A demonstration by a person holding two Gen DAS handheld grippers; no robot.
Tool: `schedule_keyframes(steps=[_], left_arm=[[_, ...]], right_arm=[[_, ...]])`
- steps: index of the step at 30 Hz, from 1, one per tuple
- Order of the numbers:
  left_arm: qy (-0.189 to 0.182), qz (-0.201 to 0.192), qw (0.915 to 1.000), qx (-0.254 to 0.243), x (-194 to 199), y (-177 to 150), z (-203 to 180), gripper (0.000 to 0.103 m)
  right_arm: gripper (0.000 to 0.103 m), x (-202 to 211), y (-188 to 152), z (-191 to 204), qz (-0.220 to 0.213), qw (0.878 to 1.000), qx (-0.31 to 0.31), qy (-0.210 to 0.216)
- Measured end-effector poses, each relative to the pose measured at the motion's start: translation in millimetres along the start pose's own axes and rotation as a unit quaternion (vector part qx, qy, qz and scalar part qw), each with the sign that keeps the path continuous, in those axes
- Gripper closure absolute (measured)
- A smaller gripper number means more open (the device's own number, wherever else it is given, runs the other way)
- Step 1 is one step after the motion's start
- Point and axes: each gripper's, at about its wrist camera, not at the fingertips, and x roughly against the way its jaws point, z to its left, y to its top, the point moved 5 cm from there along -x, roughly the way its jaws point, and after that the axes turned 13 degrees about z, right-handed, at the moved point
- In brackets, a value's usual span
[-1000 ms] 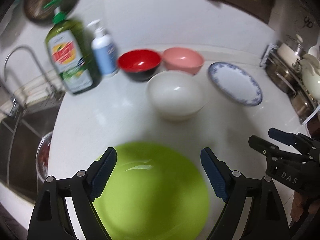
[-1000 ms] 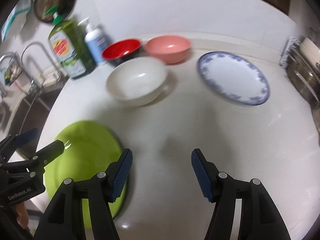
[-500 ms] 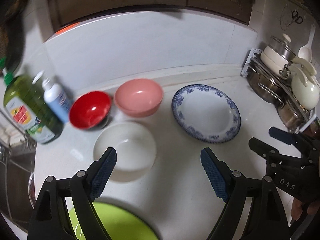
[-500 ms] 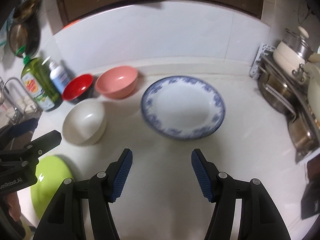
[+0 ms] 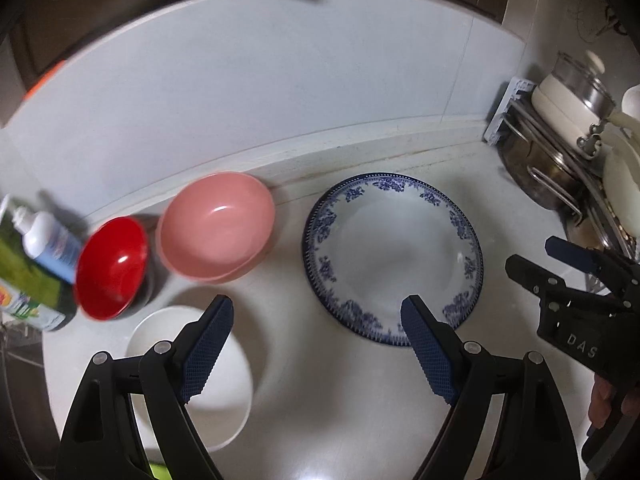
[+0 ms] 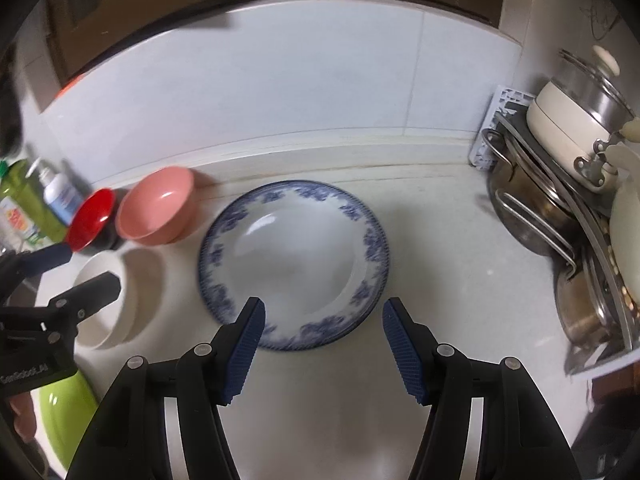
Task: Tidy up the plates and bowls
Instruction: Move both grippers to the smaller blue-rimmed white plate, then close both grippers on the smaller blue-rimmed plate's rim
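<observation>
Hovering both tongs, left tongs (image 5: 316,340) and right tongs (image 6: 322,330), released and empty, over the blue-rimmed plate (image 6: 294,264) lying flat mid-bench; you aim at its near rim, bowls left aside.

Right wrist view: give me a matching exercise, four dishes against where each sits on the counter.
Things:
1. red bowl
2. pink bowl
3. white bowl
4. blue-patterned plate

Places:
A. directly ahead of the right claw, nearest the pot rack
B. by the back wall, just left of the plate
C. partly hidden behind the left claw
D. next to the soap bottles

Pairs: 1-D, 2-B, 3-C, 4-A
</observation>
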Motion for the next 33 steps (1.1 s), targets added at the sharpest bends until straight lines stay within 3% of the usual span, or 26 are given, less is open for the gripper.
schedule_keyframes(steps=[10,19,33], left_arm=[[-0.007,0.042,0.9991,0.007,-58.0,32.3,-10.8,0.024],[-0.007,0.076,0.9970,0.015,-94.7,44.9,-6.0,0.038],[-0.015,0.104,0.9936,0.041,-124.9,51.9,-0.4,0.057]], right_arm=[[0.041,-57.8,34.6,-38.7,0.043,0.999,-0.025,0.006],[0.041,-107.5,47.4,-53.2,0.094,0.994,-0.047,0.018],[0.042,-137.9,48.1,-56.5,0.130,0.990,-0.059,0.021]])
